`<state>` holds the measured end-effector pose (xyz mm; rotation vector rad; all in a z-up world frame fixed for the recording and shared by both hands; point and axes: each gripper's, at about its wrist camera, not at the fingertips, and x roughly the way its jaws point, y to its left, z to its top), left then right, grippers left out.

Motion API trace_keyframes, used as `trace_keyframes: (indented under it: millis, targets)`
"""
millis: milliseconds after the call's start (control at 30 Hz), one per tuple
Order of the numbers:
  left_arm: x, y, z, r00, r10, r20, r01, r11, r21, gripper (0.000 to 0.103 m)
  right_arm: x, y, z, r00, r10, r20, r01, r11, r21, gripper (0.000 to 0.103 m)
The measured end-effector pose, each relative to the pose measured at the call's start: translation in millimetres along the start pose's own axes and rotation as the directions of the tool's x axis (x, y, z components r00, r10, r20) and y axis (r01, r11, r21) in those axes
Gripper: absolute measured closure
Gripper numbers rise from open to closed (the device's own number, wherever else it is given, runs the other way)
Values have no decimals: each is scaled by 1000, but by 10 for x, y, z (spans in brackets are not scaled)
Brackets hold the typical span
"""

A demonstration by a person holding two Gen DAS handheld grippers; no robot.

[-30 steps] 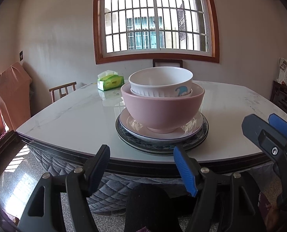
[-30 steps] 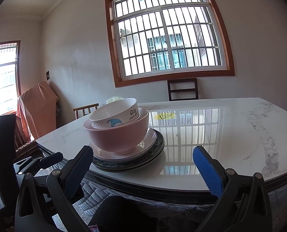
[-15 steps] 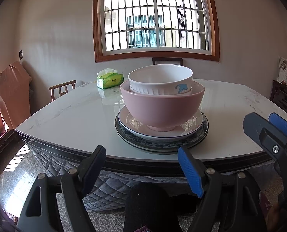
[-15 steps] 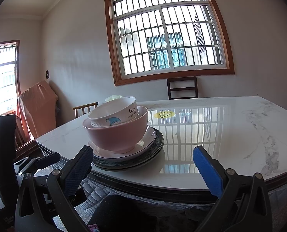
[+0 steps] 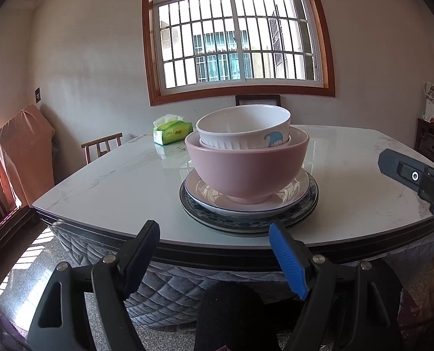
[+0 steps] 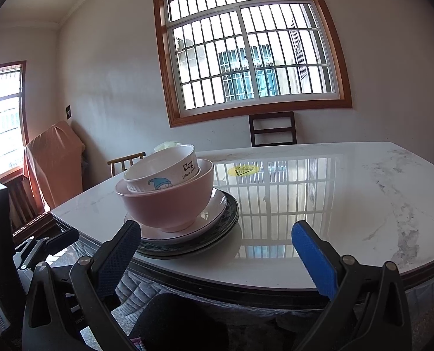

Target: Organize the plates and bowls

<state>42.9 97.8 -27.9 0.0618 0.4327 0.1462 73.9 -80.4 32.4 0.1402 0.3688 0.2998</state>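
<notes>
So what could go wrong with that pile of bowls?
1. The white bowl sits tilted inside the pink bowl, so a bump from a gripper might make it slide or tip.
2. The plates lie close to the table edge; a push could shove the pile off.
3. The bowls look smooth, so an open left gripper may slip when closing on a rim.

Green tissue pack (image 5: 172, 133) far left on marble table (image 5: 114, 187); yellow sticker (image 6: 243, 170) on tabletop; dark chair (image 6: 273, 128) under barred window (image 6: 250, 49).
</notes>
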Motion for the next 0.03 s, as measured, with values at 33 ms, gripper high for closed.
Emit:
trace_keyframes:
  millis: [33]
  targets:
    - [-3, 3, 2, 1000, 2, -7, -2, 1000, 0, 24, 34, -130, 38, 1000, -23, -12, 23, 999, 23, 0]
